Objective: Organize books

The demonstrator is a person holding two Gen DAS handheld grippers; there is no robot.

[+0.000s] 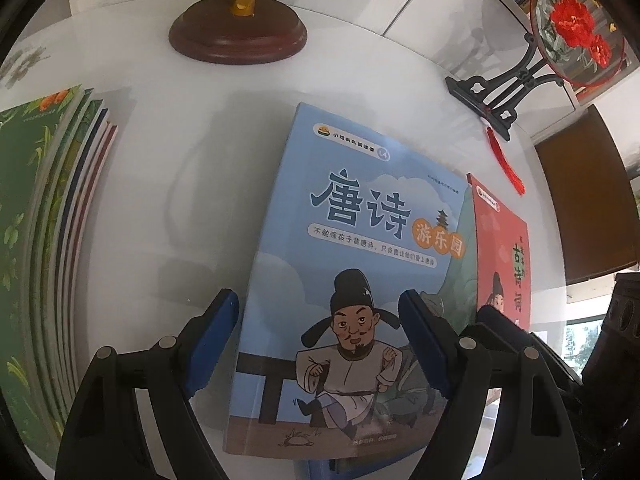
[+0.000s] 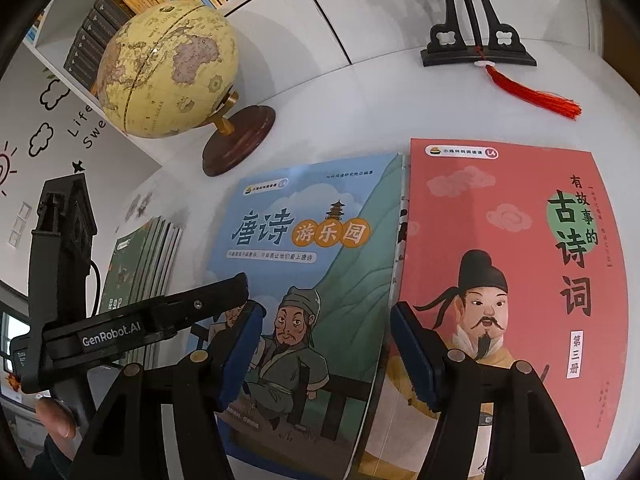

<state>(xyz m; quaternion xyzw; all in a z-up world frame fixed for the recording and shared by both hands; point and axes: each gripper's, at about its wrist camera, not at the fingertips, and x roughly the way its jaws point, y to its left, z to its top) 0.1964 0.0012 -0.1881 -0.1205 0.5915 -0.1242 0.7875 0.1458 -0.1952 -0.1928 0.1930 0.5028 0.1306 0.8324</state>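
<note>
The blue book [image 1: 352, 280] is lying lengthwise ahead between the left gripper [image 1: 320, 344]'s open fingers; the right gripper [image 2: 324, 352]'s open fingers are straddling its right edge beside the red book [image 2: 516, 280].

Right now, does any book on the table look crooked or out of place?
Yes. The blue book and the red book lie loose beside each other, the blue one tilted, away from the neat stack of books at the left. Nothing looks damaged.
</note>
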